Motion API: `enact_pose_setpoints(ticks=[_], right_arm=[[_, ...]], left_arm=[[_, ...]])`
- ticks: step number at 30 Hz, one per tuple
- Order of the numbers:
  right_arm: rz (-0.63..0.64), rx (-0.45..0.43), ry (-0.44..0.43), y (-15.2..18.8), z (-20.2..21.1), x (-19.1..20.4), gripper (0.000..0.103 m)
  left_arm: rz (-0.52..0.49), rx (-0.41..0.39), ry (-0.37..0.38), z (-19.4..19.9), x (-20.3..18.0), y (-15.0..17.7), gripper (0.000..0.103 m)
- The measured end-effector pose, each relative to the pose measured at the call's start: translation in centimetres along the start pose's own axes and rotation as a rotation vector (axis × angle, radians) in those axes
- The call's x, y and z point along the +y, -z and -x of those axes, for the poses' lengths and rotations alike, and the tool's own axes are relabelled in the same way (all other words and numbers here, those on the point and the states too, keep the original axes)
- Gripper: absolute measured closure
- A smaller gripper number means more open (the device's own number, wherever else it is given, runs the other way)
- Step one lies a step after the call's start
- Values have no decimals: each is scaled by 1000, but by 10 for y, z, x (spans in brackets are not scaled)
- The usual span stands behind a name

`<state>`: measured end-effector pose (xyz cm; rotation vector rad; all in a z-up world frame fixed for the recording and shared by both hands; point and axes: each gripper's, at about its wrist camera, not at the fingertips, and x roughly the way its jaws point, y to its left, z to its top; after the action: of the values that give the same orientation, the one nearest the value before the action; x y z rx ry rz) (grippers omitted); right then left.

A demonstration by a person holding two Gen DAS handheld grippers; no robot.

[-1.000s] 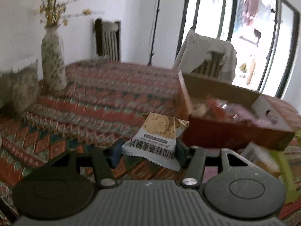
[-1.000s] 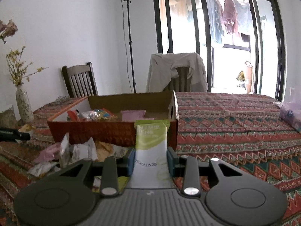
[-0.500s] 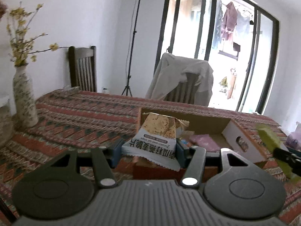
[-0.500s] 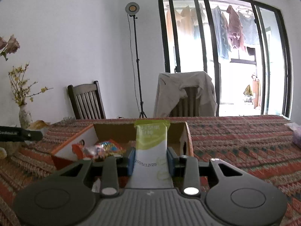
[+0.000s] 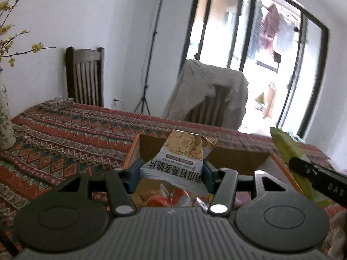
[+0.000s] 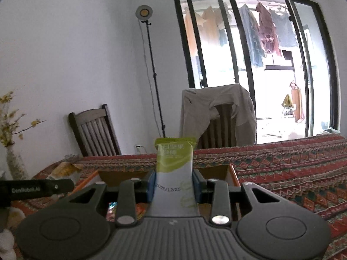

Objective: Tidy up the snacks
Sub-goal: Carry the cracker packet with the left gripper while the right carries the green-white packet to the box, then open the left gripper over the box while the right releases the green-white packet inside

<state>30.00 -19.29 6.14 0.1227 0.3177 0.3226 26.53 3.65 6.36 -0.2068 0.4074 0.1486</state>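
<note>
two snack packets [image 5: 173, 162] [image 6: 174, 173], each clamped in a hand-held gripper [image 5: 171, 173] [image 6: 173, 186] over the box [image 5: 238, 156].

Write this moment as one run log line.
left gripper: holds white snack packet | right gripper: holds green packet | both over cardboard box

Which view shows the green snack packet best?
The right wrist view: the green snack packet stands upright and centred in the right gripper, its date stamp readable. The left wrist view shows only its blurred edge at far right, behind that gripper's finger.
</note>
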Motion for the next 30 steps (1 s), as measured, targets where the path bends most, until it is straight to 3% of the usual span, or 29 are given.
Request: enact_pose_setpoints(ticks=[2,8,17,21,24,25,26,28,30], right_arm=[[-11,-4,13,6,-9,-4,69],[-9,50,-1,22,-25,-9,69],[-9,96,-5,30,-33,-10,67],[-1,115,-4,34,-34,-6,66],[6,120,-6,36,-32,-5,66],[6,123,-7,36,-32,-5,63],[5,126,-9,37,-31,-5,60],[3,123,-10,35,-30,-6,38],[4,113,-8,34,-28,-5,23]], left_arm=[[0,-31,-20,-6,0,7,46],[-14,43,8,-27,10,20,46],[-21,42,1,-28,8,29,44],[-7,32,5,-26,8,31,27],[3,15,0,-23,9,30,8],[10,12,-3,-22,10,30,1],[20,5,-3,-21,11,29,0],[33,-3,-1,-19,14,28,0],[43,-7,-1,-19,15,27,0]])
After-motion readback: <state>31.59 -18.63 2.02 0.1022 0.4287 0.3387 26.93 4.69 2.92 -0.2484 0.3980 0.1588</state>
